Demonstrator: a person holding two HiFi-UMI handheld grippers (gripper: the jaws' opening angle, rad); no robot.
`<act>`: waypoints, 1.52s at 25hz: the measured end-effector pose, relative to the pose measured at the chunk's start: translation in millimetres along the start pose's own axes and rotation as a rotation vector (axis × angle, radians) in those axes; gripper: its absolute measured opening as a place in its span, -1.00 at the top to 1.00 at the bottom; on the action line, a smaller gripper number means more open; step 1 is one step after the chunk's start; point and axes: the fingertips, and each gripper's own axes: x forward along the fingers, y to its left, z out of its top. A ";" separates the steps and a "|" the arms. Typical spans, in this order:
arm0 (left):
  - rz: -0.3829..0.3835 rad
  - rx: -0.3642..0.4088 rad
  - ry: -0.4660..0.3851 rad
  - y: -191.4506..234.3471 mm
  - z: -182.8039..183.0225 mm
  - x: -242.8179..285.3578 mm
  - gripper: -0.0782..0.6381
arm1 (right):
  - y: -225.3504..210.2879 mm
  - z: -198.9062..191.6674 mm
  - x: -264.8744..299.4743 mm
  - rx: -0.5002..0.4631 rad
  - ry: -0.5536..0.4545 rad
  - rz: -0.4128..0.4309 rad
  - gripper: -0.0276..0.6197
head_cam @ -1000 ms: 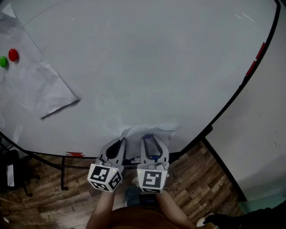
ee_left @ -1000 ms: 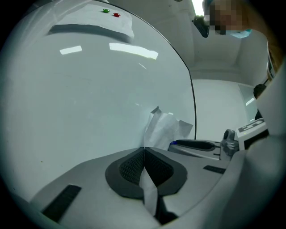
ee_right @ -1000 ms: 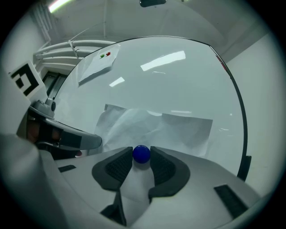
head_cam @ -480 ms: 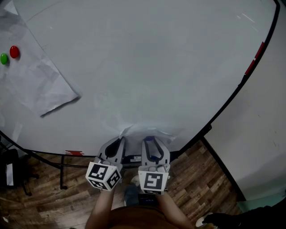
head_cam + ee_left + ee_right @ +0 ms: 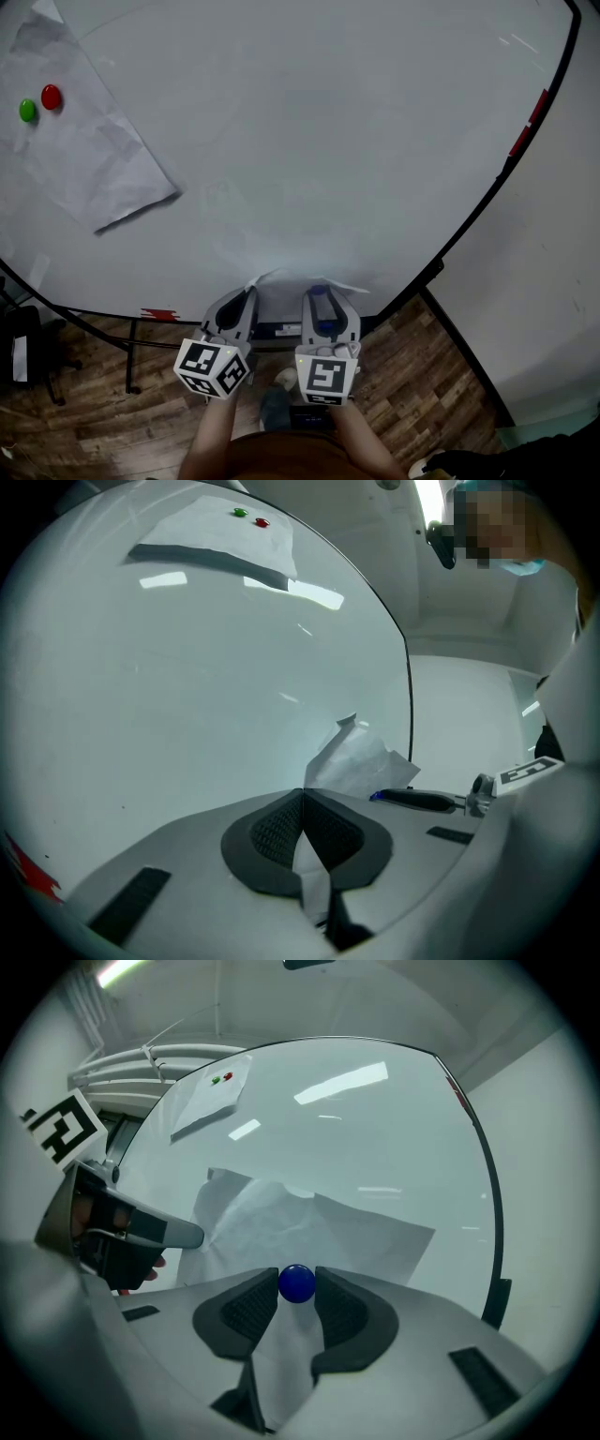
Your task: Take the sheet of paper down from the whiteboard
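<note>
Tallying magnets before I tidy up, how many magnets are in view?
3: red magnet and green magnet on the far sheet, upper left of the whiteboard; blue magnet between the right hand-held gripper's jaws. More may be hidden.

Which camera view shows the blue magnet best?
The right gripper view: the blue magnet sits large and centred between the jaws of the right gripper. The head view shows only its top; the left gripper view only a blue sliver.

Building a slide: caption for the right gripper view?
Right gripper pinches a blue magnet, with a creased sheet of paper against the whiteboard behind.
</note>
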 end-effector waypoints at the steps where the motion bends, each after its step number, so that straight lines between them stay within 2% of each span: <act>1: 0.007 -0.006 -0.003 2.3 0.8 -2.9 0.71 | -0.7 -0.9 -1.1 0.001 0.003 -0.002 0.49; 18: 0.063 -0.091 -0.062 24.1 21.3 -36.0 0.71 | -7.6 -2.4 -15.0 0.032 0.011 -0.018 0.49; 33: 0.148 -0.127 -0.119 56.4 38.1 -62.7 0.71 | -11.5 -4.0 -13.6 0.057 0.020 -0.020 0.49; 38: 0.166 -0.115 -0.117 59.4 38.1 -67.3 0.72 | -13.0 -4.7 -18.1 0.059 0.024 -0.024 0.49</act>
